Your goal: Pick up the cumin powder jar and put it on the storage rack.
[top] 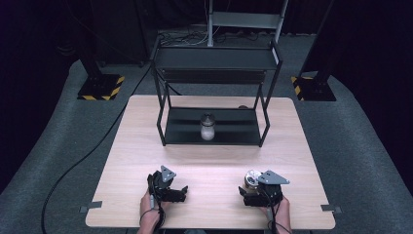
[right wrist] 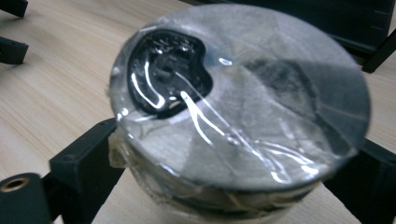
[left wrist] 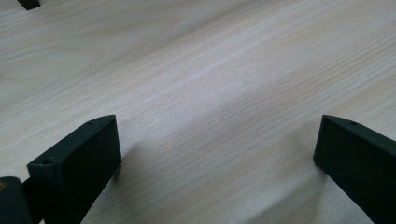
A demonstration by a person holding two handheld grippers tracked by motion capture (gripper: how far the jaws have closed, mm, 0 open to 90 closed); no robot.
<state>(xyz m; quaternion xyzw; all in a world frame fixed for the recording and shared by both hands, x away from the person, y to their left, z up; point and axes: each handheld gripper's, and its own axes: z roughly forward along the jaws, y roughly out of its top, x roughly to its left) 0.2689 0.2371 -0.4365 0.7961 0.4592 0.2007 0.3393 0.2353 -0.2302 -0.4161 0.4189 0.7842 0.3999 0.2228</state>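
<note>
On the table (top: 146, 146): two jars (top: 208, 127) (top: 251, 178), one shelf (top: 214, 122).

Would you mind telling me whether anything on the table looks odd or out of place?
Only the silver-lidded jar between the right gripper's jaws: wrinkled clear plastic film covers its lid. The small jar on the black metal rack stands upright.

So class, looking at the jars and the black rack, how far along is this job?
Done: one jar stands on the lower shelf of the rack. In hand: the right gripper has a second, foil-lidded jar between its jaws. Left: lifting it to the rack. The left gripper rests open on the table.
</note>
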